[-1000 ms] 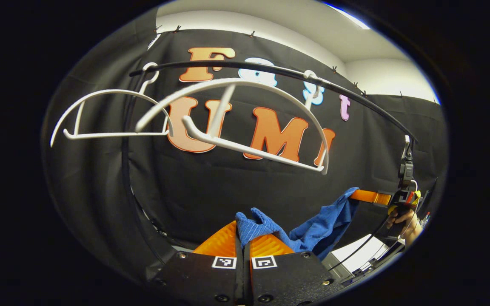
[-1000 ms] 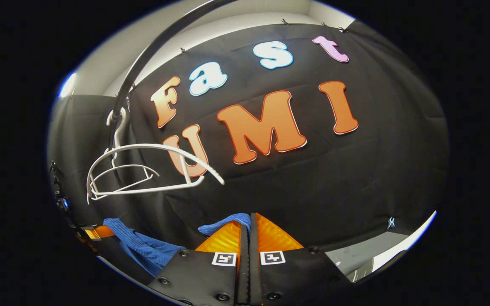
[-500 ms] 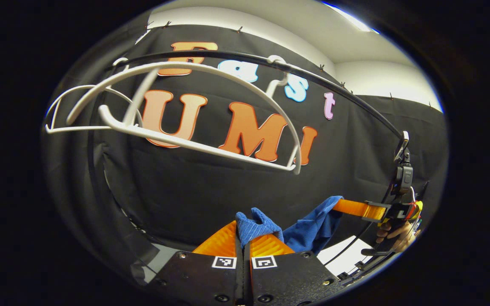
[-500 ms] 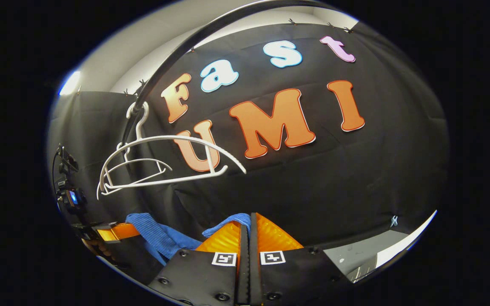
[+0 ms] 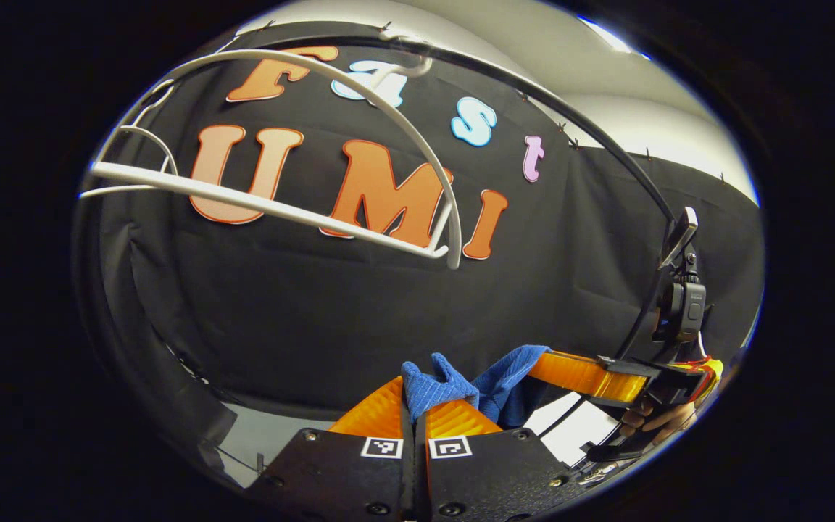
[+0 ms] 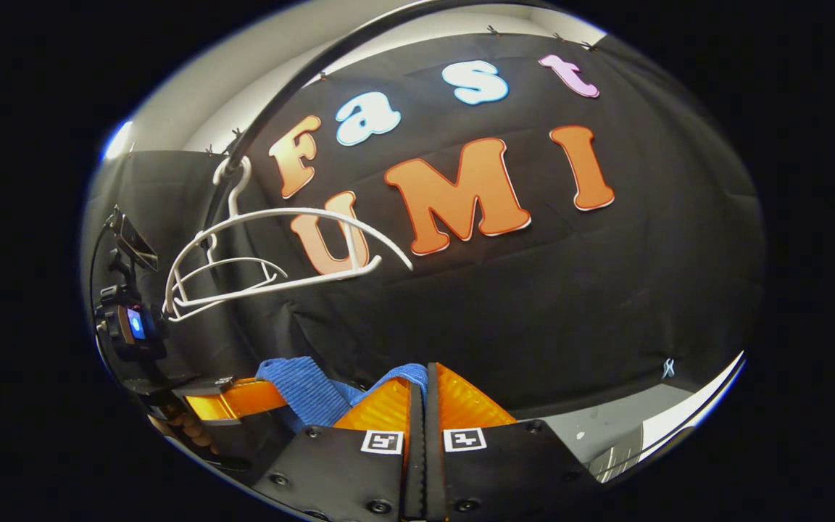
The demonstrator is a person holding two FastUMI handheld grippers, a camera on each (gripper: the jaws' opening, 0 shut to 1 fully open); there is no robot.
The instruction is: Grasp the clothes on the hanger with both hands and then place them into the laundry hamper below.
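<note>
Left gripper view had the left gripper (image 5: 414, 406) with its jaws closed on a bunch of the blue shirt (image 5: 435, 384), which sagged across to the right gripper (image 5: 544, 362), likewise clamped on the cloth. The white hanger (image 5: 272, 206) hung bare on the black rail (image 5: 577, 123) above, so the shirt was off and held between both grippers, level and near each other. Lowering it into the hamper was likely what remained.
</note>
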